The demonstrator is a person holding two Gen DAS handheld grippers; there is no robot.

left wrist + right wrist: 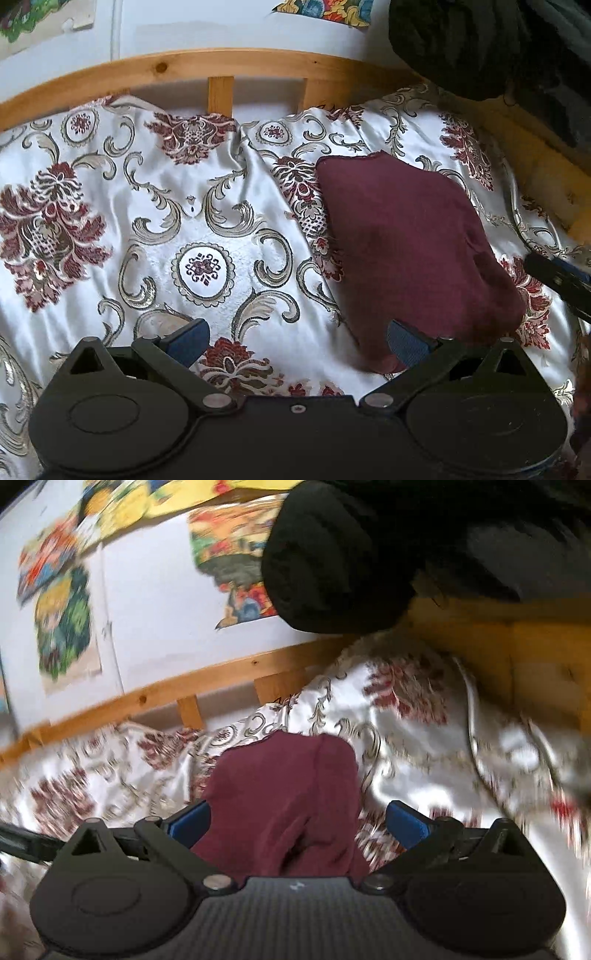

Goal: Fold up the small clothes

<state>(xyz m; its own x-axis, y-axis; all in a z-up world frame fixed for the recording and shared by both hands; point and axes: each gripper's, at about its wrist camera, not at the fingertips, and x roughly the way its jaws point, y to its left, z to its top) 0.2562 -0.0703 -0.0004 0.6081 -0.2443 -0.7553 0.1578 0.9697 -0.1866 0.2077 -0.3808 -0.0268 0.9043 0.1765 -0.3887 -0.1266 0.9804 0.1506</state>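
A small maroon garment [410, 243] lies folded in a compact shape on the white bedspread with red and gold floral pattern [159, 221]. My left gripper [297, 341] is open and empty, its right finger just at the garment's near edge. The right gripper shows as a dark tip [557, 275] at the right edge of the left wrist view. In the right wrist view the garment [288, 794] lies between and ahead of the open fingers of my right gripper [297, 821], which holds nothing. That view is motion blurred.
A wooden bed rail [221, 62] with slats runs along the far side against a white wall with colourful posters [62, 627]. A dark bulky cloth object [332, 561] hangs at upper right. A wooden board [517, 657] bounds the right side.
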